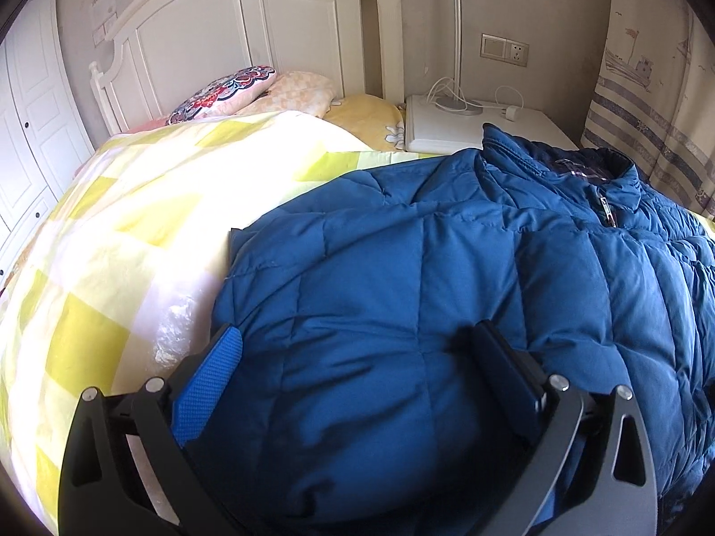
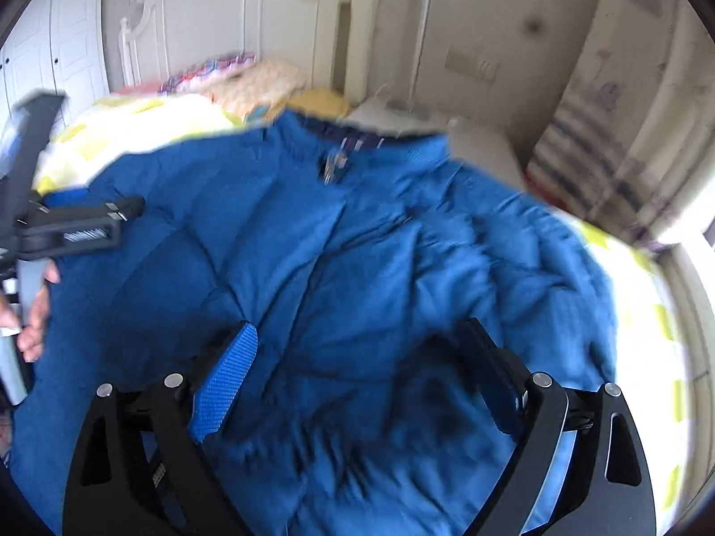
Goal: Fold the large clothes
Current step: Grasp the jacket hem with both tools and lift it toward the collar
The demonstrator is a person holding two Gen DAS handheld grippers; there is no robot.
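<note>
Left wrist view: a blue quilted puffer jacket [image 1: 447, 295] lies spread on a bed, over a yellow and white checked duvet [image 1: 111, 232]. Its collar and zipper pull [image 1: 607, 214] point toward a white nightstand [image 1: 451, 129] beside the headboard [image 1: 232, 31]. A floral pillow [image 1: 223, 91] sits at the head of the bed. The left gripper [image 1: 357, 339] hovers over the jacket's lower part, its two fingers spread wide apart with only fabric surface between them, gripping nothing.

Right wrist view, blurred: the same jacket fills the frame, collar away from the camera. The right gripper [image 2: 362, 335] is likewise spread wide above the fabric, holding nothing. At the left edge, a hand [image 2: 35, 317] holds the other tool's handle.
</note>
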